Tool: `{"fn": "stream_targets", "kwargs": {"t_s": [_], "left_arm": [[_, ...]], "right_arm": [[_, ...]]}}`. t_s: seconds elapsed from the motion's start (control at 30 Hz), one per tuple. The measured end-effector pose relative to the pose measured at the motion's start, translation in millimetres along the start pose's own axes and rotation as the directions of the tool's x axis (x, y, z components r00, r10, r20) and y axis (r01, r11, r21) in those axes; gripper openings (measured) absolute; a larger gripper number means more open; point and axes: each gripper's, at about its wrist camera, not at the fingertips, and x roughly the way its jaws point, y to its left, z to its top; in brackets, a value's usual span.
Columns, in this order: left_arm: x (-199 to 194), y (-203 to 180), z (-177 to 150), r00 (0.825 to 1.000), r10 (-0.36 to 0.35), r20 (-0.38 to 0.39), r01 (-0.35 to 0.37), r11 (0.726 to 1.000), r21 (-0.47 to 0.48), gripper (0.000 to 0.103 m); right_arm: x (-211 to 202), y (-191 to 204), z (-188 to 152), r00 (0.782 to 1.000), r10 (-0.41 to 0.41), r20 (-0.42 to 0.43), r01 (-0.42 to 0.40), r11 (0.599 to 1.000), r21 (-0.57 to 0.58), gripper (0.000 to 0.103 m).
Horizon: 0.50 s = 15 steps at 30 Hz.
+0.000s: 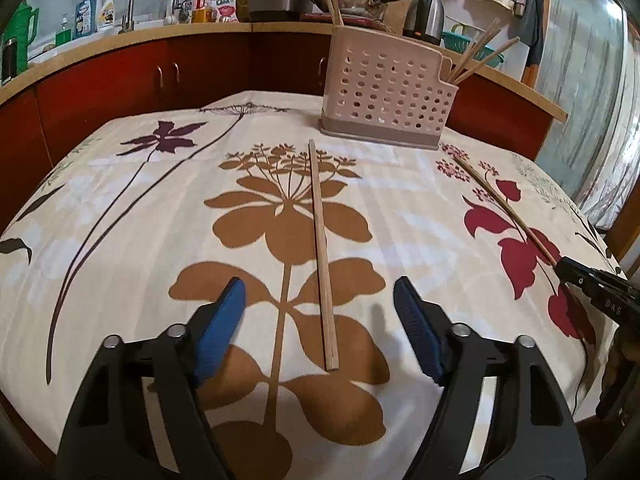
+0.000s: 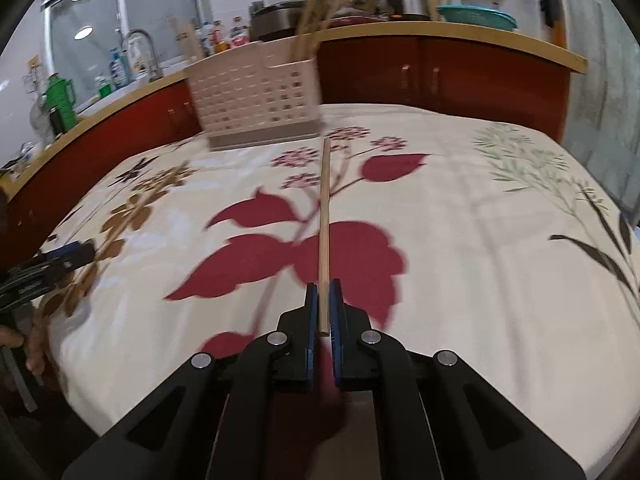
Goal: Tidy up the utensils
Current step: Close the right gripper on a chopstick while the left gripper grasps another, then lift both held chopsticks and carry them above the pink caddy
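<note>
Left wrist view: the left gripper (image 1: pixel 318 320) hangs spread wide over the flowered tablecloth (image 1: pixel 120 208), with a loose chopstick (image 1: pixel 322 256) lying between its blue pads, pointing toward the perforated utensil holder (image 1: pixel 386 94). The holder already carries several chopsticks. Right of the holder, the right gripper (image 1: pixel 568 266) pinches a second chopstick (image 1: pixel 504 206).

Right wrist view: the right gripper (image 2: pixel 324 304) is clamped narrow on that chopstick (image 2: pixel 325 224), whose tip reaches near the holder (image 2: pixel 256 96)
</note>
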Motion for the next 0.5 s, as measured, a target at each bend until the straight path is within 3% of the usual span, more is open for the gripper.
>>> {"fn": "stream_targets", "kwargs": {"t_s": [0.17,0.23,0.33,0.5], "left_arm": [[2.1,-1.7,-6.0,1.0,0.012,-0.015,-0.012,1.0,0.026,0.054],[1.1,-3.3,-6.8,1.0,0.014,-0.014,-0.014,0.999,0.04,0.04],[-0.1,-7.9,-9.6,1.0,0.023,-0.013,-0.022,0.997,0.08,0.026],[-2.8,-7.7,-11.4,1.0,0.017,-0.015,-0.016,0.995,0.095,0.012]], "right_arm": [[0.2,14.9,-4.0,1.0,0.026,0.001,-0.026,0.999,-0.019,0.007],[0.3,16.1,-4.5,1.0,0.028,0.003,-0.028,0.999,-0.019,0.007],[0.3,15.2,-5.7,0.999,0.037,0.008,-0.037,0.999,-0.002,0.007],[0.5,17.5,-6.7,0.999,0.043,0.013,-0.043,0.999,-0.004,0.007]]}}
